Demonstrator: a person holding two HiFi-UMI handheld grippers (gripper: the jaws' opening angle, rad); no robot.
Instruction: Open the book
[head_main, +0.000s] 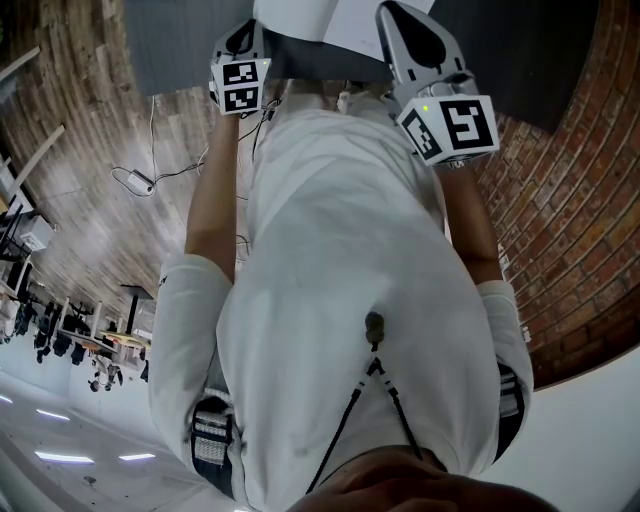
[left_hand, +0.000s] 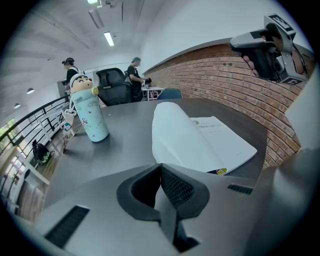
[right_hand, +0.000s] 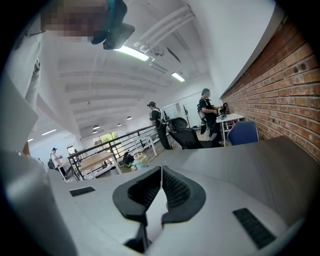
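Standing at the edge of the dark grey worktop (left_hand: 125, 135), a person in a white shirt (head_main: 350, 270) held one gripper in each hand ahead of the body. The left gripper (left_hand: 160, 167) pointed down at the worktop. Its fingers (left_hand: 176, 186) were pressed together on the near edge of the book's raised front leaf (left_hand: 177, 132), which curved up white from the fingertips. The right gripper (right_hand: 161, 172) was held higher and to the right of the book. Its fingers (right_hand: 176, 190) were closed flat against each other with nothing between them.

The book (left_hand: 225, 145) lay open on the worktop just beyond the left gripper. A printed white page faced up, and a small yellow tab (left_hand: 221, 171) showed at its near corner. Farther back and well to the left of the book, a pale blue-green bottle (left_hand: 90, 117) with a cartoon-figure lid stood upright on the worktop.

Beyond the worktop, a brick wall (left_hand: 215, 75) ran along the right side. A black office chair (left_hand: 112, 82) and two standing people (left_hand: 135, 72) were at the far end of the room. A dark railing (left_hand: 30, 125) ran along the left.
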